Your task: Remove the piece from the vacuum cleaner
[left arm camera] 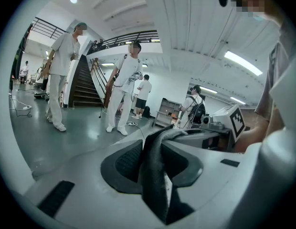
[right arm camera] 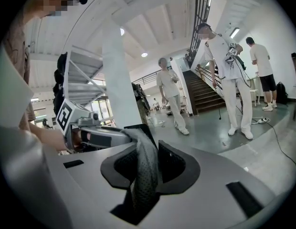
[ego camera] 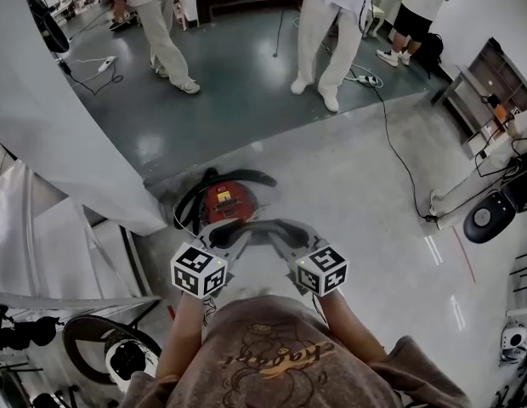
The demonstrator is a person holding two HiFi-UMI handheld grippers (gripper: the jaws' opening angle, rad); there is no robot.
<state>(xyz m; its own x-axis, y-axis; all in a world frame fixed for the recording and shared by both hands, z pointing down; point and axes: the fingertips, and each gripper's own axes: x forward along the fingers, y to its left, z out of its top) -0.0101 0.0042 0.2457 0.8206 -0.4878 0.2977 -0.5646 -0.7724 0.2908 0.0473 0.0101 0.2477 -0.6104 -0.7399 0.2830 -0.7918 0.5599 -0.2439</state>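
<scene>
- Glossy grey floor [ego camera: 331, 168], people [ego camera: 166, 24] standing beyond; only the head view shows the red vacuum cleaner [ego camera: 223, 201] on it.
- Near the cleaner, a dark curved piece [ego camera: 276, 226], perhaps a strap, spans both grippers.
- Their own views show the left hand-held gripper [left arm camera: 153, 171] and right hand-held gripper [right arm camera: 144, 168] each pinching it.

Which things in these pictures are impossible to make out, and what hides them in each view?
- Head view: whether the dark piece is joined to the red vacuum cleaner; the left hand-held gripper and right hand-held gripper cover that spot.
- Both gripper views: the piece's lower end, sunk between the clamped jaws.
- Both gripper views: the vacuum cleaner; each gripper's own body fills the lower frame.
- Head view: markings on the vacuum cleaner's top, too small.
</scene>
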